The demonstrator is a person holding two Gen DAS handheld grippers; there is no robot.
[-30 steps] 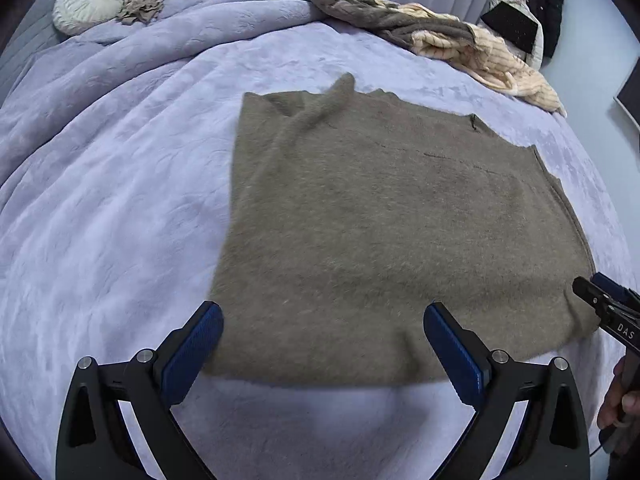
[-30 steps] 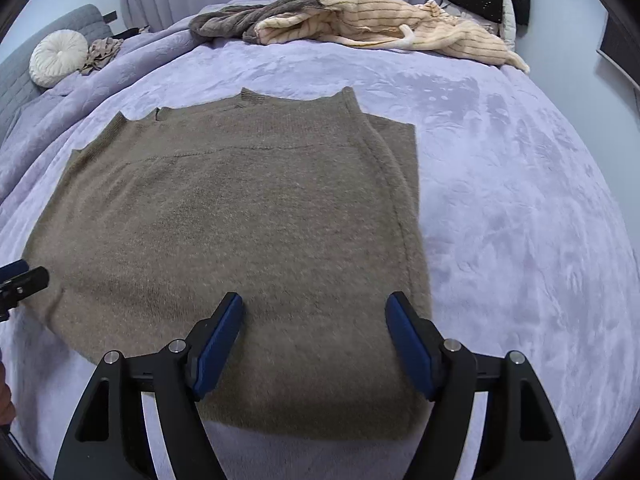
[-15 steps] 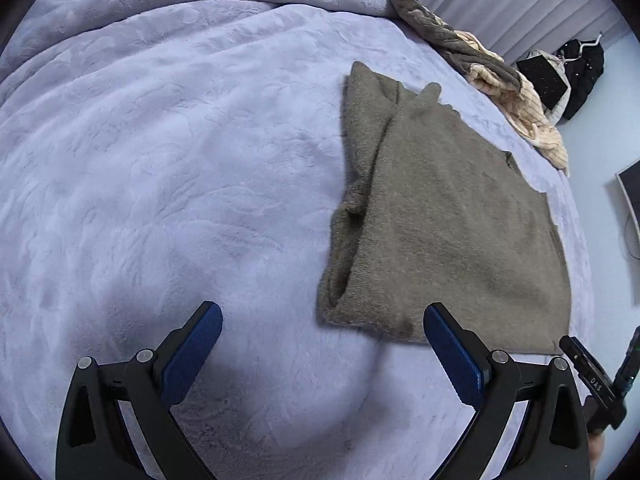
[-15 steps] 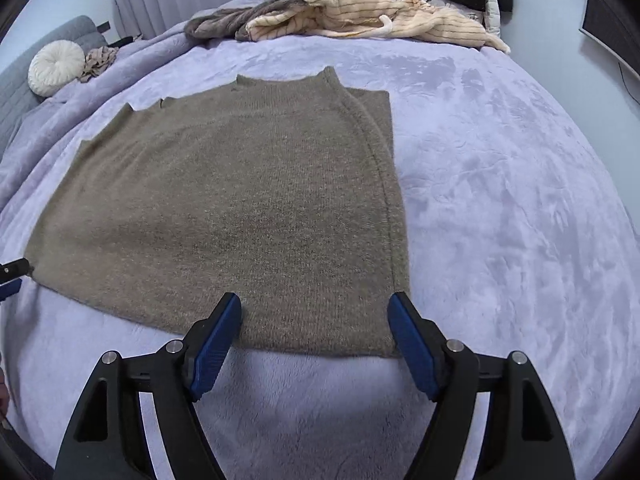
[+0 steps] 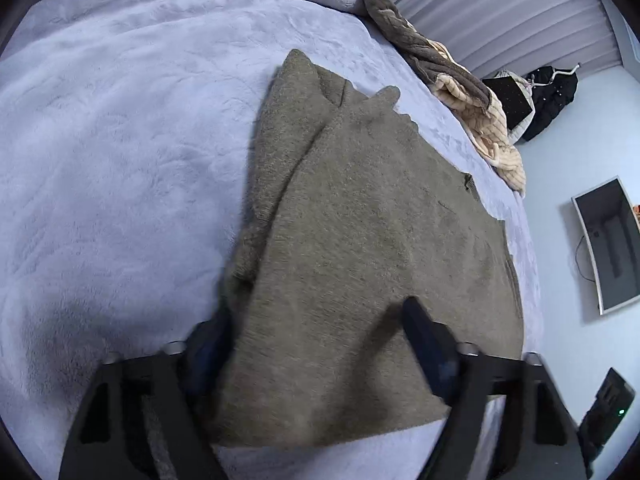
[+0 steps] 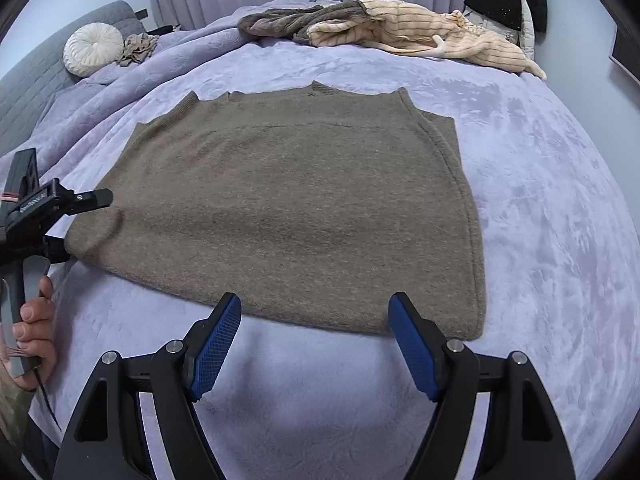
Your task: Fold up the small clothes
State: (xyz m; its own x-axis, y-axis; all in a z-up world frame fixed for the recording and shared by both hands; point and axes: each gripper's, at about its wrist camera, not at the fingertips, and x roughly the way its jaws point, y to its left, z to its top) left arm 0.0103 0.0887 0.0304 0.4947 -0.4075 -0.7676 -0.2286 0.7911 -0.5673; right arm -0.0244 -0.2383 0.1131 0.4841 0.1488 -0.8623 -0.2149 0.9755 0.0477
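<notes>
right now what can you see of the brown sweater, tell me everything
The brown sweater is a fuzzy olive-brown knit lying flat on the lavender bedspread, sleeves folded in, ribbed neckline toward the far side. Its right edge shows a doubled layer. The left gripper straddles its near left corner with open fingers, fabric between them. The right gripper is open at the hem, not touching.
</notes>
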